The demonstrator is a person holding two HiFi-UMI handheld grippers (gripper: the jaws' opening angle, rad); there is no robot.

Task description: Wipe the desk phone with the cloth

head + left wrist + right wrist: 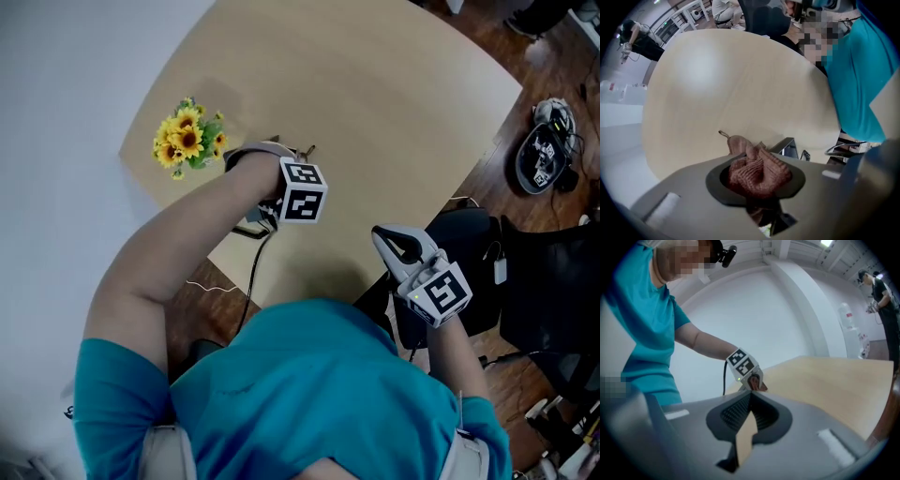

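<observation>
My left gripper (292, 152) hangs over the near left part of the beige table (375, 103), shut on a bunched reddish-brown knitted cloth (758, 171). The cloth fills the space between the jaws and its loop sticks out in front. Just beyond the cloth shows a grey corner of the desk phone (788, 147); in the head view the phone (251, 225) is mostly hidden under my left forearm, with its dark cable hanging off the table edge. My right gripper (392, 242) is held off the near table edge, shut and with nothing in it. It looks toward the left gripper (754, 380).
A bunch of yellow artificial sunflowers (187, 139) stands near the table's left corner. A dark office chair (525, 272) and a bag stand on the wooden floor to the right. Another person (881, 291) stands far off in the room.
</observation>
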